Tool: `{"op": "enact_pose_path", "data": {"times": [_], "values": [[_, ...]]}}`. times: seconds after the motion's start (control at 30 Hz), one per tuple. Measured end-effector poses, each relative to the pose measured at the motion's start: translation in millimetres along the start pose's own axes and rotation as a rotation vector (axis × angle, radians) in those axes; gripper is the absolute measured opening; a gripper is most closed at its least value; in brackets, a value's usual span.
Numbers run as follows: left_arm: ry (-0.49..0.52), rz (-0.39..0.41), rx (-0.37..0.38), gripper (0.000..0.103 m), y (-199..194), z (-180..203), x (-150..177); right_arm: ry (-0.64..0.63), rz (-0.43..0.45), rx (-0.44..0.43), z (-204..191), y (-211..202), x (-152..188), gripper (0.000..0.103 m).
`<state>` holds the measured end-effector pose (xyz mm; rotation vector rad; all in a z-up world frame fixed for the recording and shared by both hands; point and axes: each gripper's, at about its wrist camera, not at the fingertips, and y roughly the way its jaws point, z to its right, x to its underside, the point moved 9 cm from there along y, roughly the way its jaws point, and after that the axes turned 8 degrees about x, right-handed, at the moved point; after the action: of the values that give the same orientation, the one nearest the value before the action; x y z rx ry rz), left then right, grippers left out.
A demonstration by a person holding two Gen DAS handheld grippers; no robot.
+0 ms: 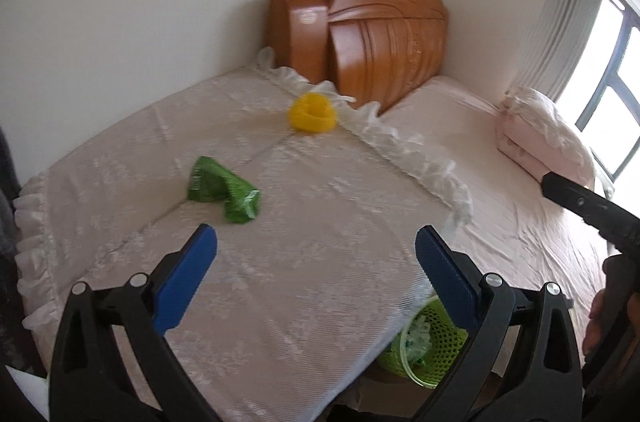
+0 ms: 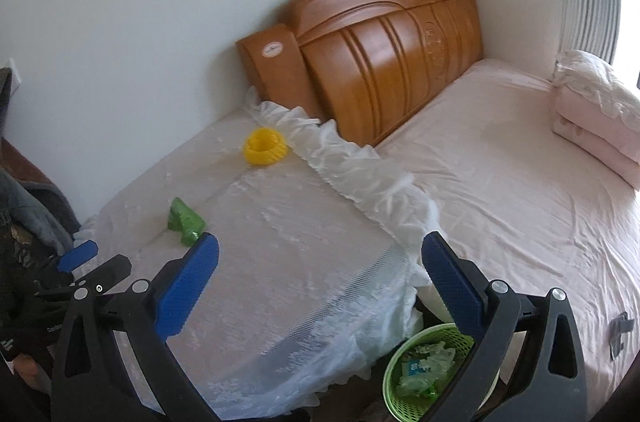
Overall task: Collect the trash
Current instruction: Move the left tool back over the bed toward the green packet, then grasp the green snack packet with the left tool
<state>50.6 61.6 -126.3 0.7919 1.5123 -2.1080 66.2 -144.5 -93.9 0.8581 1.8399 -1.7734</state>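
Note:
A crumpled green wrapper lies on the white lace-covered surface, ahead and slightly left of my open, empty left gripper. It also shows in the right wrist view, just beyond the left finger of my open, empty right gripper. A green mesh basket holding wrappers stands low between that surface and the bed; in the left wrist view the basket is partly behind my right finger.
A yellow ridged cup sits farther back on the lace cover. A wooden headboard, a pink bed and a folded pink quilt lie to the right. Dark clothing is at the left.

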Motion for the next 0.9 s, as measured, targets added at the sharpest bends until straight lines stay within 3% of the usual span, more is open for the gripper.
{"op": "enact_pose_path", "data": {"times": [0.23, 0.37, 0.57, 0.8, 0.9], "values": [[-0.070, -0.028, -0.091, 0.095, 3, -49, 11, -0.047, -0.023, -0.060, -35, 19, -2, 0.101], [-0.124, -0.065, -0.089, 0.095, 20, -66, 12, -0.062, -0.036, -0.079, -48, 31, -6, 0.101], [-0.286, -0.123, -0.078, 0.095, 74, -88, -2, -0.057, -0.064, -0.086, -51, 50, -9, 0.101], [-0.429, -0.177, -0.258, 0.094, 148, -128, -20, -0.030, -0.111, -0.099, -43, 76, -8, 0.101], [-0.521, -0.216, -0.324, 0.083, 172, -146, -16, -0.016, -0.134, -0.106, -38, 87, -4, 0.101]]}}
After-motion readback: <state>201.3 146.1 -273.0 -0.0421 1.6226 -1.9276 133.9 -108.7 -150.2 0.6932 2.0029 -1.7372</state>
